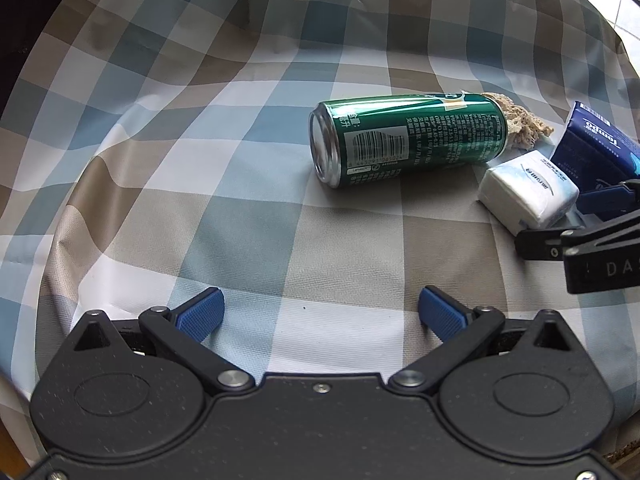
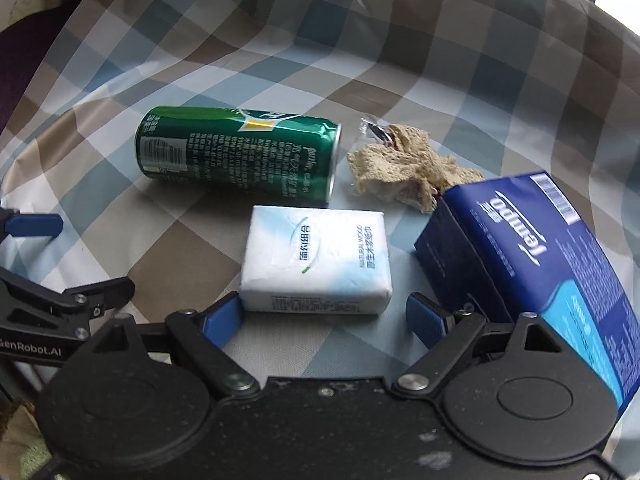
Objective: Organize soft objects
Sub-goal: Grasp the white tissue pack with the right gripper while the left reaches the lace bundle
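A white tissue pack lies on the checked cloth, just in front of my open right gripper; its near edge sits between the blue pads. A dark blue Tempo tissue box leans at the right, against the right finger. A beige lace cloth lies crumpled behind them. A green can lies on its side. My left gripper is open and empty, well short of the can. The white pack, the blue box and the lace cloth show at the right.
The checked cloth rises in folds behind and to the sides like a basin. The right gripper's fingers show at the right edge of the left wrist view; the left gripper's finger shows at the left of the right wrist view.
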`<state>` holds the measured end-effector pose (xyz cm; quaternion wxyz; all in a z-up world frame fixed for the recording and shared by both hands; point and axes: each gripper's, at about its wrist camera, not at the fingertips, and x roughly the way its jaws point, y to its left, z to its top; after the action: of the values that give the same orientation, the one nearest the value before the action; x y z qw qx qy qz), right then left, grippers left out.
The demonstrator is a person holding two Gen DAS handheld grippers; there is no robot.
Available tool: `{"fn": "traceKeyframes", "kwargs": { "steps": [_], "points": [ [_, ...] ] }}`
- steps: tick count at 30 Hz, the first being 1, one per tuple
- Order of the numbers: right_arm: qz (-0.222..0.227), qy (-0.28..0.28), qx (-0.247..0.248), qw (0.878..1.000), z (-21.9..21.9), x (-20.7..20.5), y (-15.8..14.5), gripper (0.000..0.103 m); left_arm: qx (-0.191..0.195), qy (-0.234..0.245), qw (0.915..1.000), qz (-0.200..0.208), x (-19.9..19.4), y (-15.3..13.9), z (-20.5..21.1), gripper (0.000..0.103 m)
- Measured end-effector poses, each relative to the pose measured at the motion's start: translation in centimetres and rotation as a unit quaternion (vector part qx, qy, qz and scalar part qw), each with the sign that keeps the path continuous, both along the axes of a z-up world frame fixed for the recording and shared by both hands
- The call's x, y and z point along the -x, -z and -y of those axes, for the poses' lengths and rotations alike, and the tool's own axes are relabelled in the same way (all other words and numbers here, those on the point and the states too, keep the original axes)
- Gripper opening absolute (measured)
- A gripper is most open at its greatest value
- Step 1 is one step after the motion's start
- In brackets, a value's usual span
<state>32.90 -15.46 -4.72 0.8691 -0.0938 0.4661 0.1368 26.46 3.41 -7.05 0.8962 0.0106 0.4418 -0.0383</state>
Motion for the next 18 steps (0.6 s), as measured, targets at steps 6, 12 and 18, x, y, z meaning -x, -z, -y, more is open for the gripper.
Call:
{"fn": "traceKeyframes", "kwargs": {
  "steps": [6, 12, 18],
  "points": [
    [0.051, 0.042, -0.058, 0.996, 0.4, 0.5, -0.6, 0.094, 0.002, 0.001, 0.9999, 0.012, 0.8, -0.9, -0.7, 0.097],
    [0.061, 0.056, -0.035, 0.996, -1.3, -0.2, 0.8, 0.075, -0.011, -0.022, 0.999, 0.038, 0.3, -4.0, -2.1, 0.097],
    [0.072, 0.085, -0.051, 0.992, -0.5, 3.0, 1.0, 0.075, -0.017, 0.02, 0.9986, 0.046, -3.3, -7.5, -0.2, 0.097]
  ]
}}
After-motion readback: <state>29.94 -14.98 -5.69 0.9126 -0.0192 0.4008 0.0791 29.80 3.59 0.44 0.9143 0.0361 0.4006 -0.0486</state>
